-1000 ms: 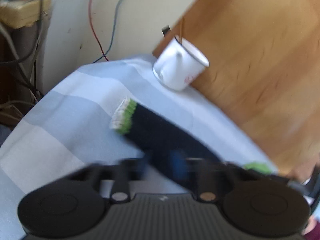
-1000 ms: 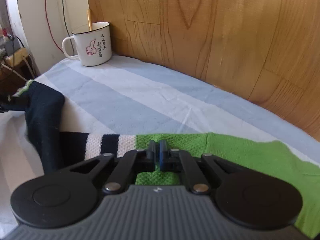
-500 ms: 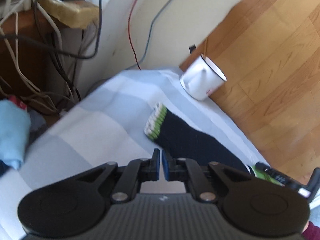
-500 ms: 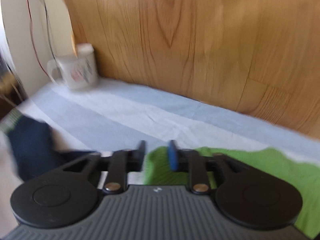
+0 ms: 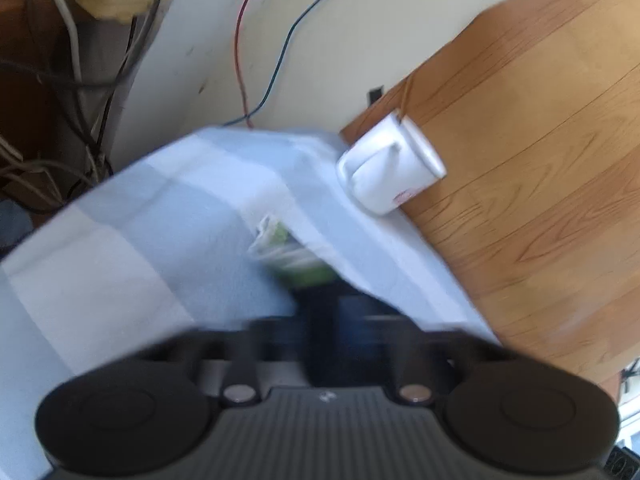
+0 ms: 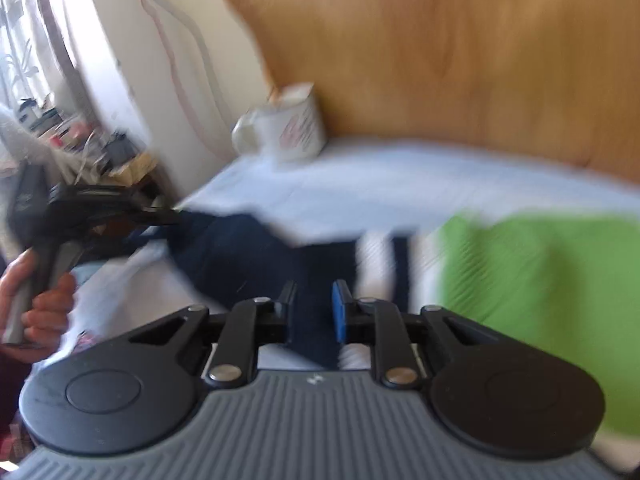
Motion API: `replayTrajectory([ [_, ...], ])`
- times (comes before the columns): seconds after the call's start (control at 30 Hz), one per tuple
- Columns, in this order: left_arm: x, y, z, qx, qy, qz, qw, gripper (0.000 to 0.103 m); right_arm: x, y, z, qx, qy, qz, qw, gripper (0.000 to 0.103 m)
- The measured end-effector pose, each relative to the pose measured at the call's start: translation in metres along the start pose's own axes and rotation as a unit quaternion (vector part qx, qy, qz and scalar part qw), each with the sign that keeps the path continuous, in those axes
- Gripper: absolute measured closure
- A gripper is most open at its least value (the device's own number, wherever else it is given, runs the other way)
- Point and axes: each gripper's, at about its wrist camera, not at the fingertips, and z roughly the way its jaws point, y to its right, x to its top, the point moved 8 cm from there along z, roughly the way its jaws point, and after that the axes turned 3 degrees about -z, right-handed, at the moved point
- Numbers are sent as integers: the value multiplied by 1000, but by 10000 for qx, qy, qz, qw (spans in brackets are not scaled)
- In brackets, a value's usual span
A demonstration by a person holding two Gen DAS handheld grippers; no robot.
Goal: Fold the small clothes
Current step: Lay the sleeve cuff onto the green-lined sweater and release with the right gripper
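Both tools have shifted in the last half second: the right gripper (image 6: pixel 312 312) has swung left from the green body of the sweater (image 6: pixel 540 280) to sit over its navy sleeve (image 6: pixel 248 248), and the left gripper (image 5: pixel 324 328), which was closed and clear of the cloth, now has the sleeve between its fingers. Blur hides the left jaws in its own view, so I cannot tell how tightly they hold; seen from the right wrist, its tips meet the navy cloth at the sleeve's outer end. The right jaws stand apart with a moderate gap, nothing pinched, navy knit showing between them.

The sweater lies on the blue-and-white striped cloth (image 5: pixel 132 240), its striped cuff (image 5: pixel 288 256) pointing toward the white mug (image 6: pixel 288 128) by the wooden panel (image 6: pixel 460 60).

The step looks like folding the sleeve across the body. To do it well, carry the sleeve low and flat toward the green part, use the right tool to pin the fold line, and keep the sweep clear of the mug.
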Motion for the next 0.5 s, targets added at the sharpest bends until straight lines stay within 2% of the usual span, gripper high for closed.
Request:
replayTrajectory([
  [0.03, -2, -1, -1, 28, 41, -58, 10000, 95, 2, -5, -2, -62, 151, -127, 9998, 81],
  [0.07, -5, -1, -5, 54, 92, -35, 9999, 95, 2, -10, -4, 2, 105, -240, 9997, 81],
  [0.13, -8, 3, -27, -46, 309, 94, 9995, 95, 11, -15, -22, 273, 487, -245, 9981, 81],
  [0.23, -9, 4, -78, -301, 822, 125, 9961, 95, 27, 0, -41, 107, 1054, 6, 9944, 79],
  [0.27, -10, 3, -95, -432, 963, 63, 9944, 95, 29, 9, -37, 12, 1028, 228, 9944, 79],
  [0.3, -12, 3, -108, -546, 1065, 7, 9928, 95, 27, 17, -27, -26, 826, 475, 9954, 79],
  [0.37, -19, 10, -127, -847, 1185, -40, 9893, 95, 12, 23, 4, 145, 194, 789, 9966, 79],
  [0.43, -24, 26, -131, -910, 1179, 131, 9888, 95, 14, 21, 4, 155, 263, 924, 9953, 78],
  [0.5, -29, 49, -130, -868, 1134, 489, 9885, 95, 21, 22, -7, 417, 478, 1275, 9898, 78],
])
